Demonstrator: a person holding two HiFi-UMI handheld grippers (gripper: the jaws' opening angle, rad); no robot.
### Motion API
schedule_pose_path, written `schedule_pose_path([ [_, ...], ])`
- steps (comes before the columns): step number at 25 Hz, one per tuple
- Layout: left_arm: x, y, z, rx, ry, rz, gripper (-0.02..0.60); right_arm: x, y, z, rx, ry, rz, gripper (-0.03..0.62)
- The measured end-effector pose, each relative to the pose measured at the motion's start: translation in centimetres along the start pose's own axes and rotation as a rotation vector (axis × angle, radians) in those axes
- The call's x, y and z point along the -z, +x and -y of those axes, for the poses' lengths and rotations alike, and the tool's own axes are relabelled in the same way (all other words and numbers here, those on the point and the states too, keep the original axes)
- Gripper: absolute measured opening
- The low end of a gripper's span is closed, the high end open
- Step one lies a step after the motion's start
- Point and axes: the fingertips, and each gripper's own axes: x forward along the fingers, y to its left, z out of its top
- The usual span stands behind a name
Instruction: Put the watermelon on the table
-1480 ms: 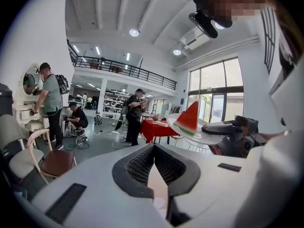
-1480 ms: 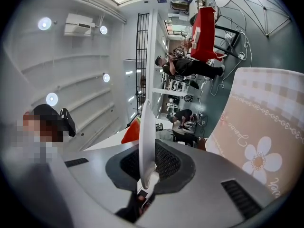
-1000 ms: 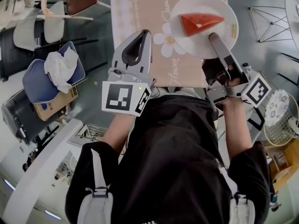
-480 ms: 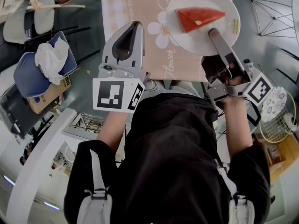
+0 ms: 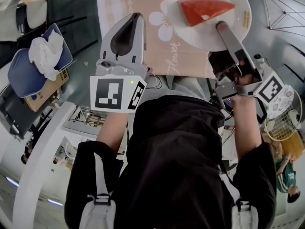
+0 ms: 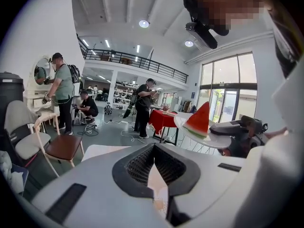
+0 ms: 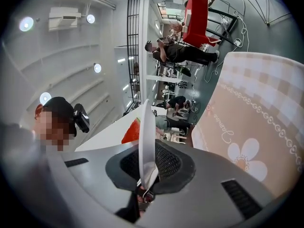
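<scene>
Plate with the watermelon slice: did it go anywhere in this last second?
Barely: the plate only shifted slightly above the table, not set down. The right hand-held gripper still clamps its rim, watermelon on top; the left hand-held gripper stays shut and empty.

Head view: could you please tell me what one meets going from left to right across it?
White cloth → left gripper → watermelon → wire basket. The plate and the right gripper overlap the watermelon, so I have left them out.
</scene>
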Motion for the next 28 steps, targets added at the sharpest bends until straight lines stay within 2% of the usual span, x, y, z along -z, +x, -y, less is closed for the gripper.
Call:
schedule_pose_path([
  [8, 2.3, 1.6, -1.1, -0.003, -0.029, -0.013, 0.009, 1.3, 0.5, 3.1, 0.023, 0.016, -0.025, 0.025],
  [18, 3.1, 1.6, -1.5, -0.015, -0.043, -0.053, 0.009, 1.7, 0.8, 4.2, 0.036, 0.029, -0.055, 0.025],
  [28, 7.3, 2.3, -3.7, -0.022, -0.067, -0.113, 0.009, 3.8, 1.4, 9.4, 0.048, 0.085, -0.050, 0.025],
])
